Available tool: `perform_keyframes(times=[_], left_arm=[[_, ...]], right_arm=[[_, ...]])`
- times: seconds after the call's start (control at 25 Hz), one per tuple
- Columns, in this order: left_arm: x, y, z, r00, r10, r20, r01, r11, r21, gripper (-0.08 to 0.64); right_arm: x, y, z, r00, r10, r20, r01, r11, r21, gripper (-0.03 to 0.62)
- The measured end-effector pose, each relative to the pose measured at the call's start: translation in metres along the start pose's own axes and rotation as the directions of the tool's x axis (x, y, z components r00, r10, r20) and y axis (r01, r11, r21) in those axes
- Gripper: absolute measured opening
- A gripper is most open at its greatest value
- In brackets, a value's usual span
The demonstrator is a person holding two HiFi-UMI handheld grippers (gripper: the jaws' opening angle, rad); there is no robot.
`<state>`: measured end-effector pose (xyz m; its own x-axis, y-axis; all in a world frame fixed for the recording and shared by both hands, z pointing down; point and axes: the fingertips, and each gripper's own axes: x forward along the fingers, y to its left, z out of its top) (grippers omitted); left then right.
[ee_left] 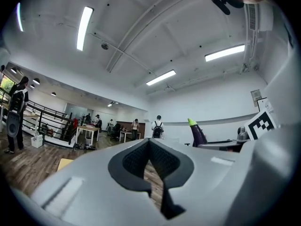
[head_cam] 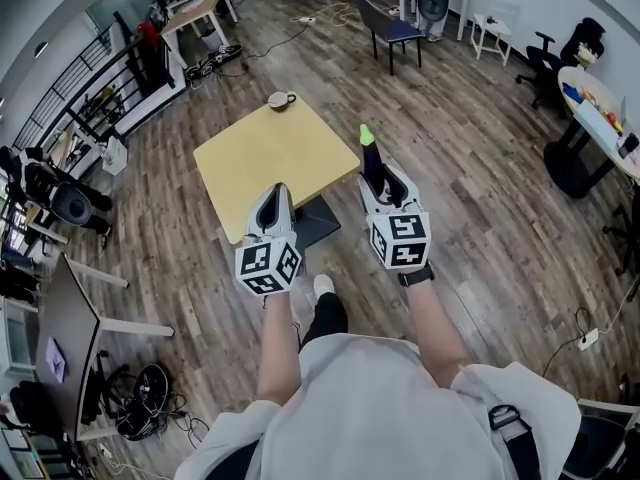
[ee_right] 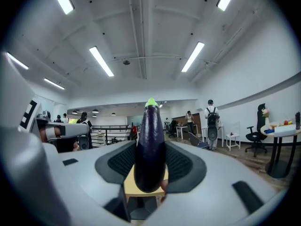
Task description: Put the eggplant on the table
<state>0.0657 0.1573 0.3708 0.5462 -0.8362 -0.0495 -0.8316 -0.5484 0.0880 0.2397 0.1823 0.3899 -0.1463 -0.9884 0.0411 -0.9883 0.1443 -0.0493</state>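
Note:
A dark purple eggplant (ee_right: pixel 150 145) with a green tip stands upright between the pads of my right gripper (ee_right: pixel 150 166), which is shut on its lower half. From the head view the eggplant (head_cam: pixel 371 161) and the right gripper (head_cam: pixel 386 186) hover just off the right edge of a square yellow table (head_cam: pixel 262 163). The left gripper (head_cam: pixel 278 196) is over the table's near edge, its jaws closed to a point with nothing between them. In the left gripper view the pads of that gripper (ee_left: pixel 149 147) meet, and the eggplant (ee_left: pixel 197 133) shows to the right.
A cup (head_cam: pixel 281 99) sits at the table's far edge. A blue chair (head_cam: pixel 392 28) stands beyond it. At the right are a round table (head_cam: pixel 598 108) and office chairs; at the left are railings and desks. Several people stand far off.

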Motion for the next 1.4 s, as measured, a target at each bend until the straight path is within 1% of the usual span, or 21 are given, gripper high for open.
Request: perform_keyframes(times=[0.2, 0.28, 0.4, 0.52, 0.6, 0.68, 0.84, 0.96, 1.04, 1.16, 1.28, 1.4], left_arm=[[0.054, 0.057, -0.008, 1.0, 0.024, 0.006, -0.024, 1.0, 0.014, 0.008], [0.079, 0.081, -0.005, 0.999, 0.028, 0.016, -0.028, 0.999, 0.02, 0.008], [0.115, 0.128, 0.012, 0.998, 0.044, 0.036, -0.045, 0.999, 0.028, 0.008], [0.139, 0.176, 0.034, 0.994, 0.081, 0.068, -0.083, 0.996, 0.032, 0.008], [0.153, 0.205, 0.042, 0.991, 0.105, 0.081, -0.108, 0.994, 0.029, 0.008], [0.166, 0.234, 0.042, 0.99, 0.121, 0.077, -0.123, 0.992, 0.025, 0.008], [0.181, 0.293, 0.035, 0.985, 0.159, 0.064, -0.159, 0.987, -0.001, 0.008], [0.185, 0.327, 0.029, 0.981, 0.182, 0.06, -0.181, 0.983, -0.019, 0.008], [0.187, 0.345, 0.019, 0.98, 0.194, 0.053, -0.192, 0.981, -0.031, 0.009], [0.19, 0.367, -0.006, 0.977, 0.21, 0.023, -0.209, 0.976, -0.057, 0.008], [0.197, 0.382, -0.028, 0.974, 0.223, -0.021, -0.224, 0.971, -0.079, 0.008], [0.202, 0.403, -0.047, 0.967, 0.247, -0.061, -0.252, 0.963, -0.093, 0.008]], right_arm=[[0.077, 0.007, -0.008, 1.0, 0.011, -0.016, -0.012, 1.0, -0.029, 0.195], [0.114, 0.01, -0.005, 1.0, 0.013, -0.015, -0.013, 0.999, -0.049, 0.195], [0.174, 0.027, 0.015, 0.999, 0.033, 0.01, -0.032, 0.998, -0.06, 0.195], [0.227, 0.048, 0.032, 0.998, 0.063, 0.031, -0.061, 0.996, -0.058, 0.195], [0.259, 0.061, 0.036, 0.995, 0.089, 0.033, -0.087, 0.994, -0.06, 0.195], [0.291, 0.075, 0.034, 0.994, 0.111, 0.022, -0.11, 0.992, -0.063, 0.195], [0.346, 0.108, 0.027, 0.989, 0.151, 0.0, -0.15, 0.987, -0.062, 0.195], [0.377, 0.131, 0.023, 0.984, 0.176, -0.003, -0.175, 0.982, -0.069, 0.195], [0.392, 0.144, 0.016, 0.982, 0.189, -0.013, -0.19, 0.979, -0.072, 0.195], [0.412, 0.158, -0.005, 0.976, 0.213, -0.048, -0.216, 0.973, -0.079, 0.195], [0.431, 0.163, -0.024, 0.968, 0.23, -0.101, -0.239, 0.967, -0.093, 0.195], [0.452, 0.163, -0.043, 0.961, 0.233, -0.151, -0.25, 0.963, -0.102, 0.195]])
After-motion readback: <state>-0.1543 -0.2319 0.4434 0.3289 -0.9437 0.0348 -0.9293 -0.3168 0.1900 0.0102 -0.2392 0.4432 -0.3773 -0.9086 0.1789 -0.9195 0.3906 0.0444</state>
